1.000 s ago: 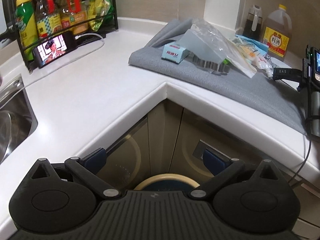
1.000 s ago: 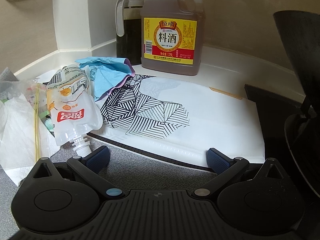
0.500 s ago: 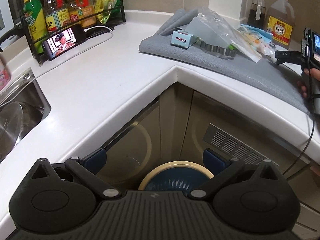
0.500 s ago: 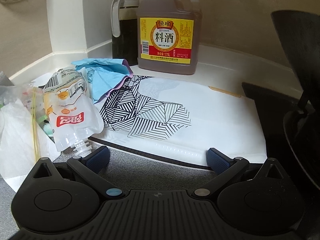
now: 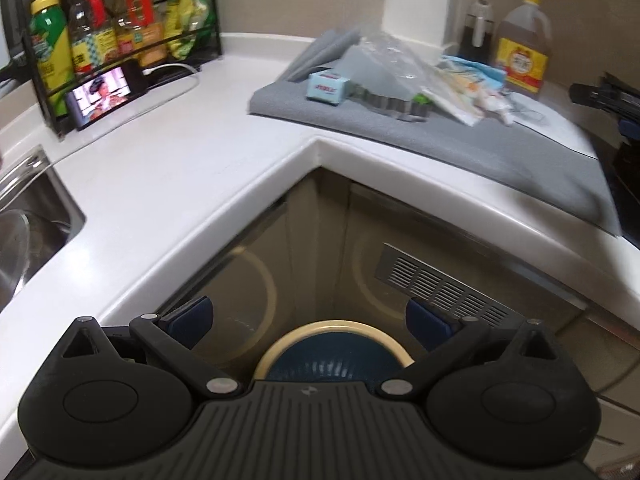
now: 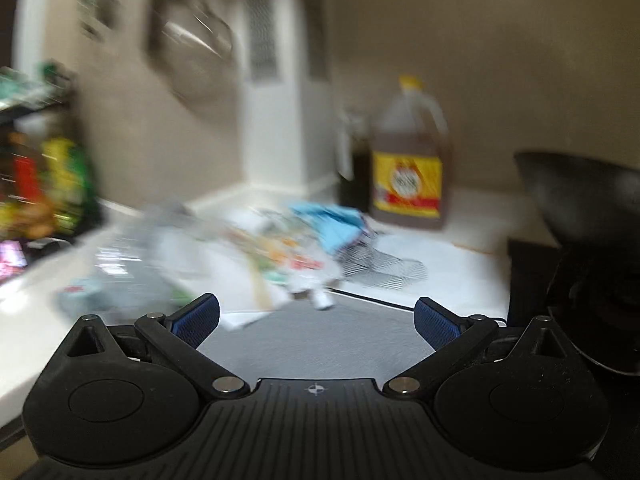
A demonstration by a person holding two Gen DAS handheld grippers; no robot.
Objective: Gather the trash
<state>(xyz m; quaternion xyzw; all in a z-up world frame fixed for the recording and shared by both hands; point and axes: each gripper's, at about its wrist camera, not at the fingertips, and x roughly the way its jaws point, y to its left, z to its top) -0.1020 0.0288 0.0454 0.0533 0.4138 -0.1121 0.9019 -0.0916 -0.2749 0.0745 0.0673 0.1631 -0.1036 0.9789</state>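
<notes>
A heap of trash lies on a grey mat (image 5: 472, 148) across the counter corner: a small light-blue box (image 5: 327, 87), clear plastic bag (image 5: 384, 64), white pouches and wrappers (image 5: 468, 96). My left gripper (image 5: 308, 320) hangs open below counter height, above a bin (image 5: 334, 350) with a cream rim and blue liner. The right wrist view is motion-blurred; my right gripper (image 6: 316, 318) is open and empty over the grey mat (image 6: 320, 344), with the trash heap (image 6: 280, 252) beyond its fingertips.
A rack of bottles (image 5: 100, 36) and a lit phone (image 5: 104, 94) stand at the back left, a steel sink (image 5: 28, 224) at far left. A cooking-wine jug (image 5: 522, 50) stands behind the trash. A black wok (image 6: 580, 200) and stove sit to the right.
My right gripper has pulled back and up fast from the patterned white sheet, so the whole trash heap now shows. My left gripper has moved slightly lower and back above the bin.
</notes>
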